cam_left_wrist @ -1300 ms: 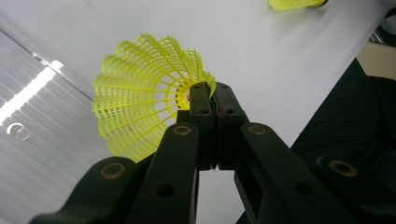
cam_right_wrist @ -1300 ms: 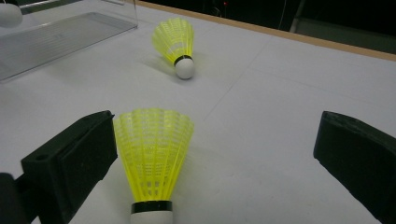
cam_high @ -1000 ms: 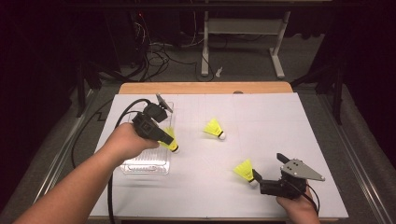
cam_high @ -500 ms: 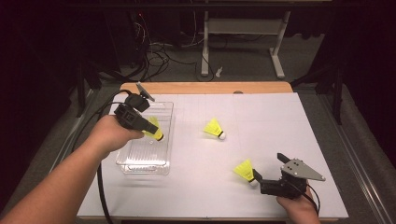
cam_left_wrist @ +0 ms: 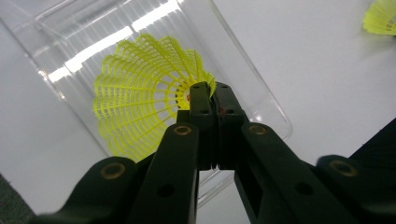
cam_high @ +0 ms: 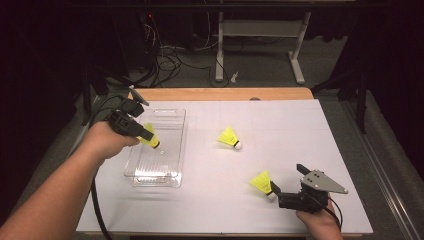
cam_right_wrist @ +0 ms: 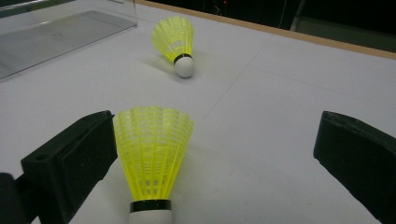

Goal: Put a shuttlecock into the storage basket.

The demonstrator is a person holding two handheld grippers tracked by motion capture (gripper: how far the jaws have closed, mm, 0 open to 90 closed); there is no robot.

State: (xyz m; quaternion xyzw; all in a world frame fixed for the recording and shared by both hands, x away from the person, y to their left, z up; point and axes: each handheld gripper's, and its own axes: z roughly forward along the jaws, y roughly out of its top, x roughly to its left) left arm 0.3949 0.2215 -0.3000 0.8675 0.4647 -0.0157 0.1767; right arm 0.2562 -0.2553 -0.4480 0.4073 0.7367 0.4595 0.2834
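Over the clear tray [cam_high: 172,116], the left gripper [cam_left_wrist: 208,100] pinches 1 yellow shuttlecock [cam_left_wrist: 140,105] by its skirt, likely to drop it in, while the right gripper [cam_right_wrist: 224,144], well right of the tray, stands open around another shuttlecock [cam_right_wrist: 152,149].

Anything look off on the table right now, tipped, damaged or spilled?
Nothing stands out. The left gripper pinches one shuttlecock over the clear tray; two others lie on their sides, intact.
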